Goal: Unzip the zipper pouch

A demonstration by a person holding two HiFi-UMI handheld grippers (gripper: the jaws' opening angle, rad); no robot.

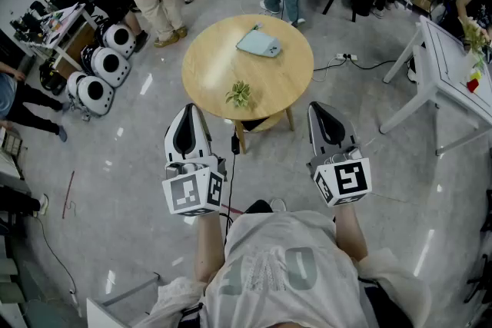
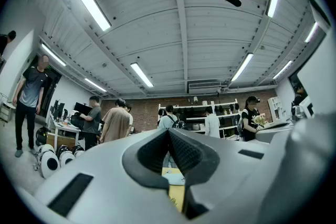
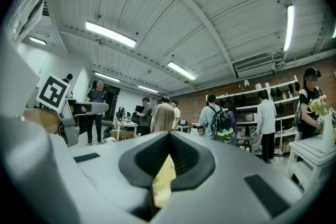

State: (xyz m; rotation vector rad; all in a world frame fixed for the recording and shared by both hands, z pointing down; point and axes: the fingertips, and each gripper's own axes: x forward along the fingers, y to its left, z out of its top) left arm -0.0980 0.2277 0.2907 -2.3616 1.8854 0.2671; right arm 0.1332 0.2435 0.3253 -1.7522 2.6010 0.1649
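Observation:
The zipper pouch (image 1: 259,43), light blue and flat, lies on the far side of a round wooden table (image 1: 211,65). Both grippers hang in the air short of the table's near edge, well apart from the pouch. My left gripper (image 1: 190,110) is shut with nothing in it, and my right gripper (image 1: 319,107) is shut and empty too. In the left gripper view the jaws of the left gripper (image 2: 169,131) meet at their tips, with a sliver of table and pouch showing below. The right gripper (image 3: 169,135) stands the same way in its own view.
A small green plant (image 1: 239,94) stands near the table's front edge. Several people stand beyond the table. White round robots (image 1: 96,92) sit on the floor at the left. A white table (image 1: 453,65) stands at the right. A cable and a power strip (image 1: 346,57) lie on the floor.

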